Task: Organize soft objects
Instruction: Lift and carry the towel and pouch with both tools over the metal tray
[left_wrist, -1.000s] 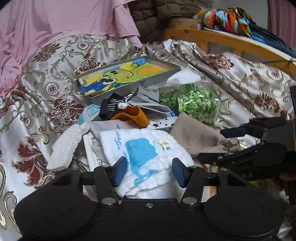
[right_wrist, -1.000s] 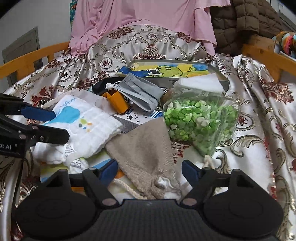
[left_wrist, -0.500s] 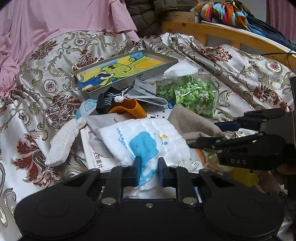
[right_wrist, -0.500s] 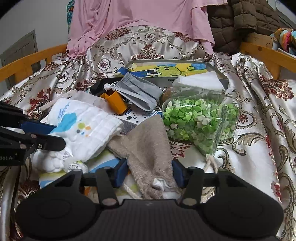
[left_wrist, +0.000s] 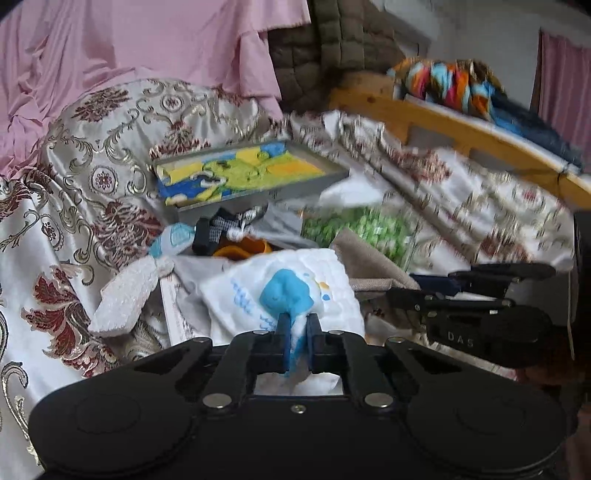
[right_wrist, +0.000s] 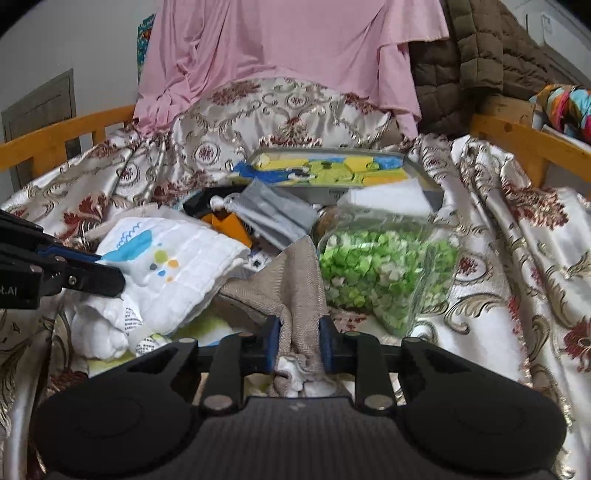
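1. Two grippers pinch cloth mid-bed: left gripper (left_wrist: 298, 341) holds the whale washcloth (left_wrist: 284, 291); right gripper (right_wrist: 298, 341) holds the beige pouch (right_wrist: 295, 284).
2. Crowding them: a green star bag (right_wrist: 384, 273), a grey mask (right_wrist: 273, 212), a tray (right_wrist: 332, 170).
3. Only the left view shows the white foam piece (left_wrist: 125, 295).

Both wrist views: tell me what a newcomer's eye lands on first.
The left gripper pinches a white whale-print cloth at the near middle of the bed, while the right gripper clamps a beige drawstring pouch beside it. Behind the pouch lies a clear bag of green paper stars, and farther back a tray with a yellow-and-blue picture.
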